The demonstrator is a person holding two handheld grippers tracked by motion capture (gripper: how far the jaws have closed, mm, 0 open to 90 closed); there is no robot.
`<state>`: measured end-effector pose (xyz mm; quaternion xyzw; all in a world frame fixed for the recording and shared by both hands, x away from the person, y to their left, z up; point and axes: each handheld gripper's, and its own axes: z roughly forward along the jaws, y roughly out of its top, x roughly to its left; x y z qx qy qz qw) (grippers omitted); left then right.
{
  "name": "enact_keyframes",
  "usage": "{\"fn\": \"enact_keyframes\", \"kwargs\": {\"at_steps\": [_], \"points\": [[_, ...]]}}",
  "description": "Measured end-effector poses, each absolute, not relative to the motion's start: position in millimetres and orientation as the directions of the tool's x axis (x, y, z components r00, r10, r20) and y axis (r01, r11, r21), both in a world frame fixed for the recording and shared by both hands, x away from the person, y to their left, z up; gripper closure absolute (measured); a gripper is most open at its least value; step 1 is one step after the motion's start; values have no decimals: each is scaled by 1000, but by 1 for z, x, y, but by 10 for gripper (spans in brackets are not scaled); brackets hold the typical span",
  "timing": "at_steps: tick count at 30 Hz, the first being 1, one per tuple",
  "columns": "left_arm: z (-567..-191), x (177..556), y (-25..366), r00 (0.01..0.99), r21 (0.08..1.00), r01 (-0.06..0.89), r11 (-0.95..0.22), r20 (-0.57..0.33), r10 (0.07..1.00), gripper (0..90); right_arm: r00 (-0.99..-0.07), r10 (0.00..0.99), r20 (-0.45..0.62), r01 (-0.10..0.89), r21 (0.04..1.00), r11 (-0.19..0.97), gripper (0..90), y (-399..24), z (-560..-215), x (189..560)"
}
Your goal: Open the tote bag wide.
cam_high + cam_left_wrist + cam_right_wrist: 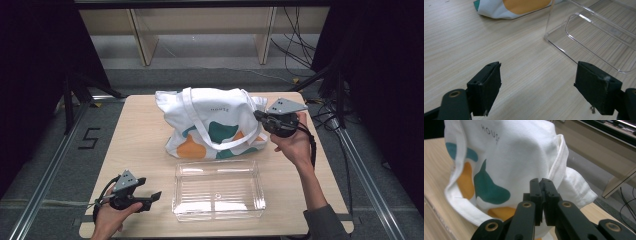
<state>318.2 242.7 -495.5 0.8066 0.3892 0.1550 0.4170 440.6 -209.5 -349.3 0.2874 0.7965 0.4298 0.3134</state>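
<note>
A white tote bag [210, 120] with teal and orange shapes stands at the far middle of the table; it also fills much of the right gripper view [511, 157]. My right gripper [257, 116] reaches the bag's right side. Its jaws [541, 181] are pressed together at the strap [557, 162], and the cloth seems pinched at their tips. In front of the bag lies an empty clear plastic box [175, 190]. My left gripper [152, 200] rests low on the table left of the box, open with nothing between its pads [537, 87].
The wooden table [140, 145] has bare surface left of the bag and box. In the left gripper view the box's near corner [549, 37] lies just beyond the right jaw, and the bag's bottom edge [499, 10] sits farther off. Shelving and cables stand behind the table.
</note>
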Motion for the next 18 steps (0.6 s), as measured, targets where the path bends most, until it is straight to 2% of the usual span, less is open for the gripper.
{"fn": "enact_keyframes", "kwargs": {"at_steps": [5,6,7,8,12,14,18], "points": [[-498,317,237,628,798,519,-307,-112,770,202,-641,722,-261,185,860,476,885,-211,-349,441],[-496,318,241,660,783,497,-375,-60,749,204,-649,724,-234,207,861,465,885,-210,-350,439],[-496,318,241,658,785,496,-371,-61,751,205,-661,719,-213,220,862,457,885,-209,-349,437],[-497,318,238,636,798,509,-323,-95,766,205,-661,718,-219,206,867,454,886,-208,-348,436],[-498,318,239,638,804,503,-318,-97,764,205,-668,688,-285,128,866,484,888,-203,-336,426],[-497,318,239,639,802,502,-323,-92,764,205,-686,669,-288,126,858,499,889,-199,-334,419],[-497,318,239,638,802,502,-324,-90,765,207,-689,670,-276,174,835,522,889,-195,-347,419]]}}
